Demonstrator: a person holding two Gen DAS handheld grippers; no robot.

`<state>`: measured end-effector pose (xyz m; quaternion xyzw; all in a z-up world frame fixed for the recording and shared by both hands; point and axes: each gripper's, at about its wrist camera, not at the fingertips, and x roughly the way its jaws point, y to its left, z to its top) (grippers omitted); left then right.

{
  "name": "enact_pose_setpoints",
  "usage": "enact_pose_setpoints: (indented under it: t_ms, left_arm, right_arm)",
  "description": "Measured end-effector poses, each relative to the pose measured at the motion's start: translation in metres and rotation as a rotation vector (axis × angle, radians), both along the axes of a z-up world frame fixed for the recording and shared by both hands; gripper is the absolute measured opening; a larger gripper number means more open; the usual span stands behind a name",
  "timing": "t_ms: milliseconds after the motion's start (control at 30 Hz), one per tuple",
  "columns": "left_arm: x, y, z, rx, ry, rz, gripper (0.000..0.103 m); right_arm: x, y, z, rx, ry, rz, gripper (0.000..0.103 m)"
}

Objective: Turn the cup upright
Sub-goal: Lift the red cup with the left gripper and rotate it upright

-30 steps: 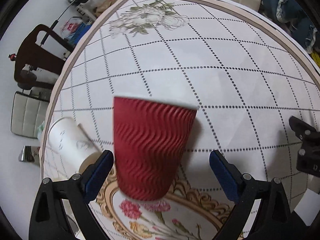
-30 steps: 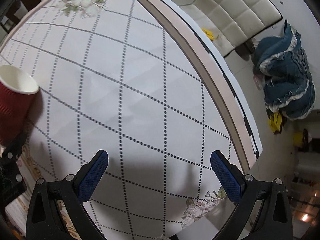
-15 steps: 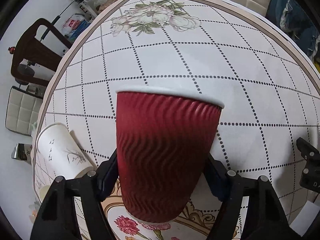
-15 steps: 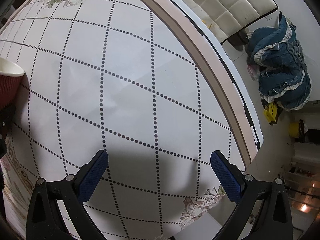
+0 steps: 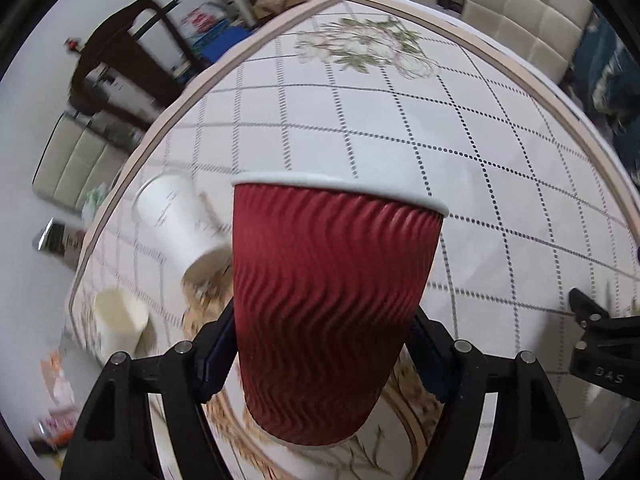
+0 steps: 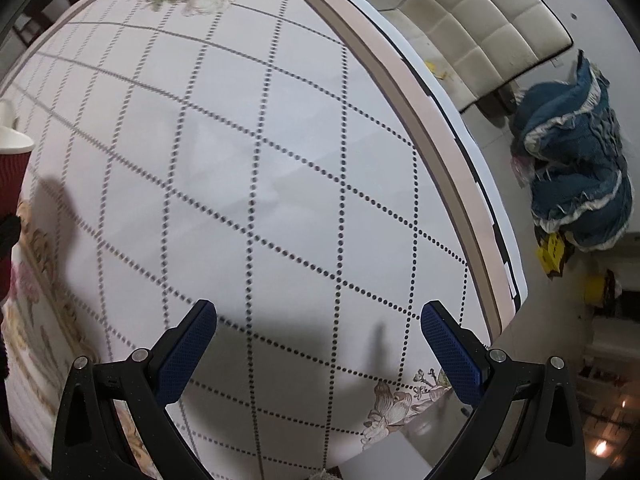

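Observation:
A red ribbed paper cup [image 5: 328, 312] with a white rim fills the middle of the left wrist view, rim up. My left gripper [image 5: 324, 356] is shut on its lower body, one blue pad on each side. The cup's base is above the tablecloth [image 5: 400, 128]. The cup's edge also shows at the far left of the right wrist view [image 6: 10, 160]. My right gripper [image 6: 318, 356] is open and empty over the table's right part.
A white paper cup [image 5: 180, 232] lies on its side left of the red cup. A cream cup [image 5: 118, 320] stands near the table's left edge. The right gripper's body [image 5: 600, 352] shows at the right. Chairs [image 6: 480, 32] and a blue bundle [image 6: 576, 168] lie beyond the table edge.
My left gripper closed on the red cup and has lifted and tilted with it; the view has swung. My right gripper stayed open and shifted slightly.

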<state>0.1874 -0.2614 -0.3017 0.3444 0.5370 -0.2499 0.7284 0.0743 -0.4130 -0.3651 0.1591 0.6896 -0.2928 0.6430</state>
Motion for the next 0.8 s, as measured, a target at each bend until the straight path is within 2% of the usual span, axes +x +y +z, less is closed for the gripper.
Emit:
enact_pose_setpoints:
  t_ms: [167, 300, 400, 567, 700, 800]
  left_arm:
    - [-0.025, 0.029, 0.028, -0.007, 0.001, 0.167, 0.073]
    - [-0.042, 0.067, 0.031, -0.038, 0.09, 0.386, 0.073]
    - [-0.054, 0.1, 0.022, -0.077, 0.164, 0.563, 0.073]
    - [-0.065, 0.137, -0.004, -0.124, 0.261, 0.796, 0.073]
    - [-0.067, 0.155, -0.027, -0.153, 0.316, 0.914, 0.073]
    - [-0.069, 0.163, -0.043, -0.162, 0.334, 0.965, 0.073]
  right_arm:
    - [-0.001, 0.012, 0.015, 0.027, -0.033, 0.077, 0.103]
    - [0.003, 0.03, 0.02, 0.059, -0.052, 0.157, 0.103]
    - [0.005, 0.043, 0.017, 0.077, -0.054, 0.218, 0.103]
    - [0.005, 0.064, 0.01, 0.096, -0.035, 0.284, 0.103]
    - [0.002, 0.071, 0.003, 0.097, -0.012, 0.326, 0.103]
    - [0.001, 0.076, 0.0, 0.087, 0.008, 0.355, 0.103]
